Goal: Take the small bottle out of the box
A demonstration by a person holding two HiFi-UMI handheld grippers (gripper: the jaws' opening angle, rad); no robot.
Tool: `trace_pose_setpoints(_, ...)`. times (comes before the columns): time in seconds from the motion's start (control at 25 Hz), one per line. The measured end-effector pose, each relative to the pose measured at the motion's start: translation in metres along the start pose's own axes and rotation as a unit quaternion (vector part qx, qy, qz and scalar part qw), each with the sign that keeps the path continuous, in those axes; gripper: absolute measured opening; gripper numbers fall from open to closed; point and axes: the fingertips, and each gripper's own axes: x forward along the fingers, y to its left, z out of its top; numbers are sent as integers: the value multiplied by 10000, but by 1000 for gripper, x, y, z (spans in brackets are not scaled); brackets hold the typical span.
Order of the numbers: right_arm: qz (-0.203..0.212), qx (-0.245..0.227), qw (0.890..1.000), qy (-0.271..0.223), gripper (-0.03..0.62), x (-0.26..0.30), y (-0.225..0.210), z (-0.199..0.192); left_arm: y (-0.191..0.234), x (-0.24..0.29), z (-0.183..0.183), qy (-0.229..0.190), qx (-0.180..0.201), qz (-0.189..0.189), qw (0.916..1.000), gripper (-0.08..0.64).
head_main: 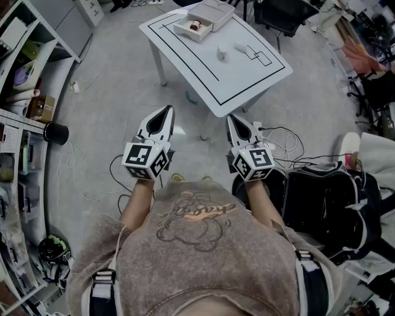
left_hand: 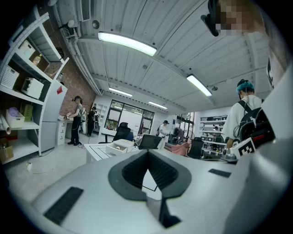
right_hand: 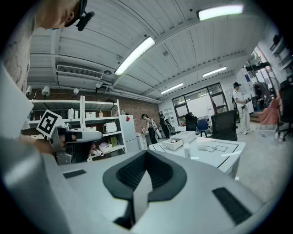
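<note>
The left gripper [left_hand: 147, 153] has its jaws closed together with nothing between them. Beyond them stands a white table [left_hand: 94, 151] bearing a white box [left_hand: 120, 146].

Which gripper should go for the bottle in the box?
Probably left: the bottle sits in the box's tray at the table's left edge, nearer the left gripper. The right gripper would reach across the table. Both are shut.

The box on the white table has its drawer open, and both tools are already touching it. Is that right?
Not quite. The box does sit on the white table with its drawer open, but the left tool and right tool are not touching it. The head view shows both held well short of the table.
</note>
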Motion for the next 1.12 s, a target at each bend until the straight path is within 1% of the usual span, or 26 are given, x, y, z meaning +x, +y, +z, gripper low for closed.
trace_pose_setpoints(0.28,102,7,9999,5,-3,12,2,0,4,4,-3,25,3,71,10000,6)
trace_pose_setpoints(0.52,134,125,9998,-10,-5,17,4,-4,6,0,-11,76,-30,93,9999,6)
trace_pose_setpoints(0.64,93,114,9999,-6,-5,18,8,-5,7,-4,-11,27,-13,33,10000,7)
trace_pose_setpoints(0.84,-129,14,9999,-62,-5,19,15,-11,13,-13,-14,-82,28,-172,9998,6)
trace_pose_setpoints(0.96,-136,-75,9999,-47,-5,18,28,-18,20,-22,-18,-117,71,-228,9996,6)
trace_pose_setpoints(1.12,-152,-151,9998,-60,-5,19,36,-13,25,-24,-11,-193,58,-260,9995,6)
